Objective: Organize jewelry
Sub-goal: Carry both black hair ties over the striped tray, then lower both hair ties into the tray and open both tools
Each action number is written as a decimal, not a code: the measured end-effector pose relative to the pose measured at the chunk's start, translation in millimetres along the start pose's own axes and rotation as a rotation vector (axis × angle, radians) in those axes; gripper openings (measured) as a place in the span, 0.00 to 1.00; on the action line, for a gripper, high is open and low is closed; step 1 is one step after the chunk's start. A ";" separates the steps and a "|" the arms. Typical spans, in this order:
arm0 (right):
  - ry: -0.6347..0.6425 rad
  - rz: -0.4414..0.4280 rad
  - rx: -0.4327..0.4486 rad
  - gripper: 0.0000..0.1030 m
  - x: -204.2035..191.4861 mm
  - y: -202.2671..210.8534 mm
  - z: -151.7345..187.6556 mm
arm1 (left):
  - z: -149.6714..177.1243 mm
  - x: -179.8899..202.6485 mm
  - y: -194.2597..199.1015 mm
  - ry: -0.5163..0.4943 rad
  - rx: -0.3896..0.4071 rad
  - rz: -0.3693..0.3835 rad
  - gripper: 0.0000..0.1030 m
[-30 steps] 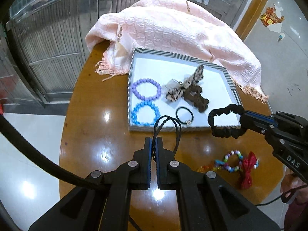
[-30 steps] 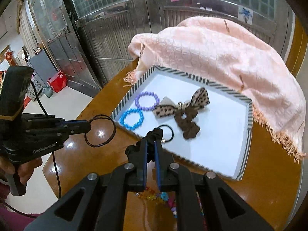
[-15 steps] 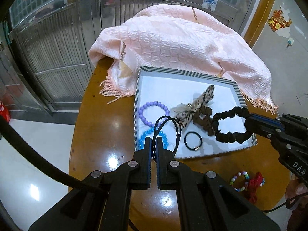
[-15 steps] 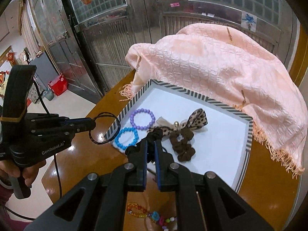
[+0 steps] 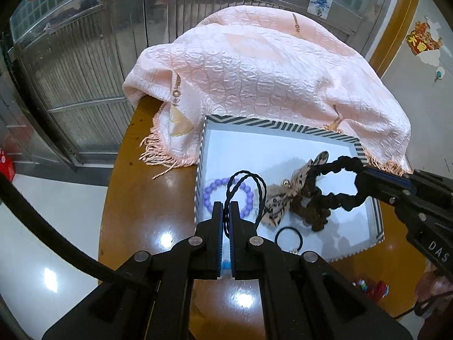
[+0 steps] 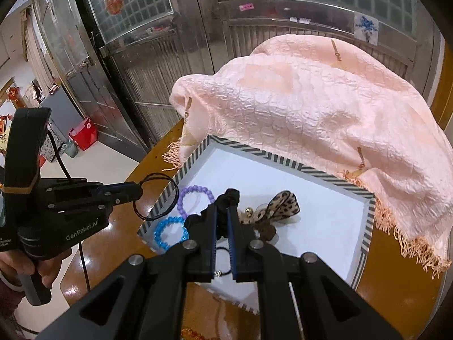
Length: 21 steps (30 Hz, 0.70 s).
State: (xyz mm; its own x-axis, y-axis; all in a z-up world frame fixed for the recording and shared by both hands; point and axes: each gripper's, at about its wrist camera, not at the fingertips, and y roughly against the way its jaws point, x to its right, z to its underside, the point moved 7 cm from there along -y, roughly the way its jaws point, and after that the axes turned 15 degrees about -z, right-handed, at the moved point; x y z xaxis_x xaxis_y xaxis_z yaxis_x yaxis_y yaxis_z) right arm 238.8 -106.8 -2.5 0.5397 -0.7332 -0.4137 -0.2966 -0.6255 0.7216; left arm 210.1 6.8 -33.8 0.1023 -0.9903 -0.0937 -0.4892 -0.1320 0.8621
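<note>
Over the striped-rim white tray [image 5: 283, 127], left gripper [image 5: 226, 206] clamps a thin black braided loop [image 5: 246, 181]; at three o'clock, right gripper [image 6: 222, 212] pinches a black ruffled scrunchie [image 5: 331, 181].

Indoor light even, moderately bright, from overhead. Round white glare spots on glossy wooden table [image 5: 147, 198] and pale floor [image 5: 51, 280]. Soft shadows under items on white tray floor [image 5: 254, 147]. Strong fisheye bending at edges, black vignette in corners. Centre sharp; gripper bodies in foreground slightly soft. Metal doors [image 6: 158, 65] reflect dully.
</note>
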 end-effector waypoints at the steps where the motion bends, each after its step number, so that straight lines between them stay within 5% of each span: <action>1: -0.002 0.000 -0.002 0.07 2.1 -3.5 -2.3 | -3.0 1.7 -3.2 0.002 -0.004 0.003 0.03; 21: -0.188 -0.001 -0.070 0.07 78.4 -98.4 -22.8 | -54.2 16.9 -92.4 0.054 -0.122 0.001 0.03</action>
State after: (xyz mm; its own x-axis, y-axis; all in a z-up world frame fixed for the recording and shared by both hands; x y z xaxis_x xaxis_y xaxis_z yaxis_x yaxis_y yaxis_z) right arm 328.3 -96.7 -93.3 0.3814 -0.7736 -0.5060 -0.2375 -0.6110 0.7551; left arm 304.0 4.6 -88.0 0.1503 -0.9862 -0.0687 -0.3805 -0.1218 0.9167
